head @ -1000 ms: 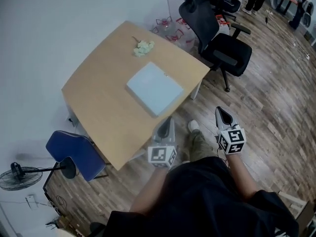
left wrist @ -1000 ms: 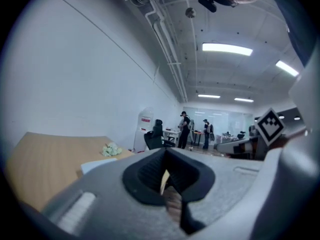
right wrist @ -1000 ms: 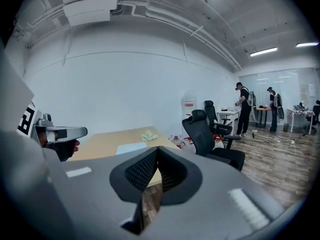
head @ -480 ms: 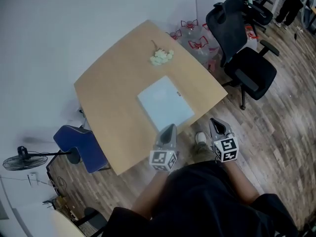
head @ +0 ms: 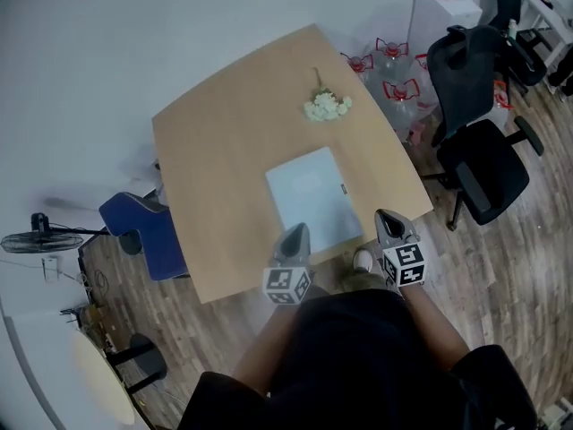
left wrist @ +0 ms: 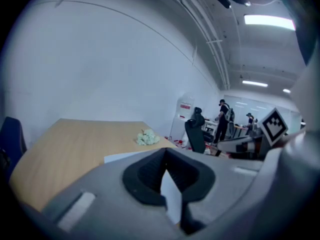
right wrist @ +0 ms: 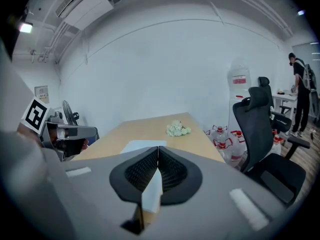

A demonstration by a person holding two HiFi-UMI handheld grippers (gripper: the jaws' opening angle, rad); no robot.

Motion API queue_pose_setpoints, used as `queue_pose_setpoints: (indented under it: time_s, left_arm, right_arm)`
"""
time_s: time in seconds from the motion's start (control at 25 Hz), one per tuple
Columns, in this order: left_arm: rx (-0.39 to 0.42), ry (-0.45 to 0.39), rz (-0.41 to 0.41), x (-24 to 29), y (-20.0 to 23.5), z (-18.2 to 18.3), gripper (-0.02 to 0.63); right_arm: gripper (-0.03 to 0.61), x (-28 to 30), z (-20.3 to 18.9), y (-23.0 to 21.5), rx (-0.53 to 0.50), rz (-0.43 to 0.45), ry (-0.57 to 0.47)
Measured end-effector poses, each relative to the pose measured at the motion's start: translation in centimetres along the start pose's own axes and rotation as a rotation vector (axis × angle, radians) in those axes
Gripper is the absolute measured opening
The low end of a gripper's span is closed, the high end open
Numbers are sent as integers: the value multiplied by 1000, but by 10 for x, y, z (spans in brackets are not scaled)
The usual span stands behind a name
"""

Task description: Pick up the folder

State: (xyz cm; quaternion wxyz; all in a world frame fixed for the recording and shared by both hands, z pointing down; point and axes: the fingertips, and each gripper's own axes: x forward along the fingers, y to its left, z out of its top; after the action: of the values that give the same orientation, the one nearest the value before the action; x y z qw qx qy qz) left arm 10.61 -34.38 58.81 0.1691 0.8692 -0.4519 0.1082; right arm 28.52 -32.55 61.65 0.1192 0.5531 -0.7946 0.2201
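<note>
A pale blue folder [head: 312, 199] lies flat on the wooden table [head: 215, 168], close to its near edge. My left gripper [head: 296, 232] hovers at the folder's near left corner, jaws shut with nothing in them. My right gripper [head: 388, 218] hangs just off the table edge to the right of the folder, also shut and empty. In the left gripper view the shut tips [left wrist: 165, 152] point over the folder [left wrist: 121, 157]. The right gripper view shows the shut tips [right wrist: 157, 149] with the folder [right wrist: 140, 145] beyond them.
A bunch of white flowers [head: 327, 107] lies on the far part of the table. A black office chair [head: 483, 155] stands to the right, a blue chair [head: 141, 231] to the left. Water bottles [head: 394, 83] sit behind the table. A fan [head: 27, 240] stands far left.
Both grippers have come forward toward the table and lowered a little; the left one now reaches the folder's near corner. Their jaws stayed shut. The folder has not moved on the table.
</note>
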Motion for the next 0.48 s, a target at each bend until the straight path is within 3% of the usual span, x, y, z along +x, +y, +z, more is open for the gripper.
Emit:
queue_pose_setpoints:
  time_s: [0.2,0.48]
  left_arm:
    - [-35,17,83,6,49,-5,2]
    - [-101,75,67,2,97,-30,2]
  right_arm:
    - [17,57,9,3,-19,44,46]
    - [25,93,0,20,19,18,92]
